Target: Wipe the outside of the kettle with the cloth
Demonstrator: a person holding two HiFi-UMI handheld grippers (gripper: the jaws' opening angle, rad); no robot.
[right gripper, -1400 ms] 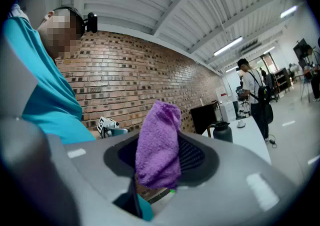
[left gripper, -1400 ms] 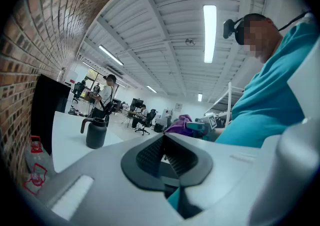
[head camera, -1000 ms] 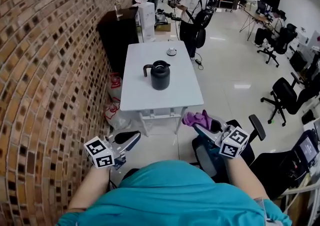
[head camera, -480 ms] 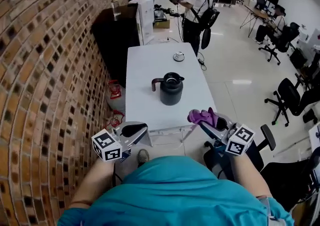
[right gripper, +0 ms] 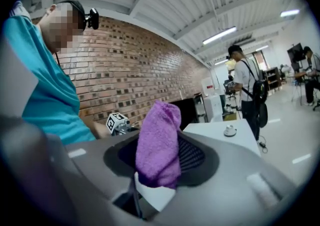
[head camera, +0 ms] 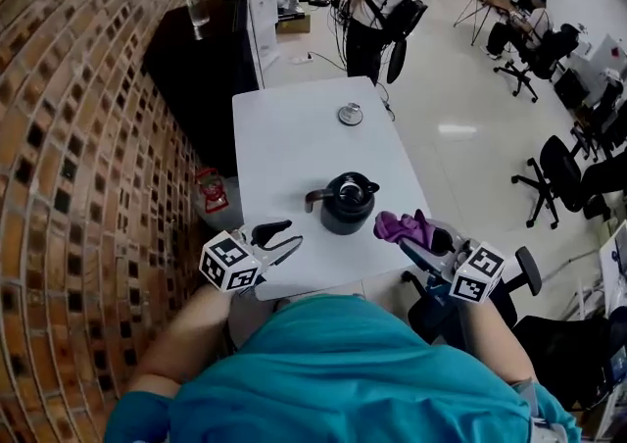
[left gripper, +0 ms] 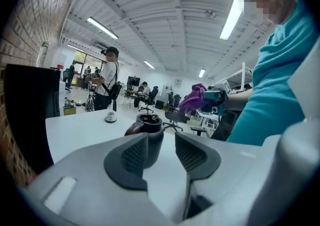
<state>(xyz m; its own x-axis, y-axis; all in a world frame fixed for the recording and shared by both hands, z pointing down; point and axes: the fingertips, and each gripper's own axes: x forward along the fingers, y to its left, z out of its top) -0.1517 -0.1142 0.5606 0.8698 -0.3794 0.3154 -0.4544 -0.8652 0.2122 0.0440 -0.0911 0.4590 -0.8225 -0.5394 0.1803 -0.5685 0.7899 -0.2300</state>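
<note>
Kettle (head camera: 348,204), black, stands upright near the front edge of the white table (head camera: 284,127). The purple cloth (head camera: 400,225) is clamped between the jaws of the right gripper (head camera: 409,241), just right of the kettle. The left gripper (head camera: 291,235) hovers beside the kettle's handle; its jaws have just been opening and nothing is between them.

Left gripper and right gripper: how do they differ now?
The left gripper stands open, empty, its jaws having just been opening; the right gripper is shut on a purple fluffy cloth. The left is left of the black kettle, the right opposite. Both bear marker cubes.
</note>
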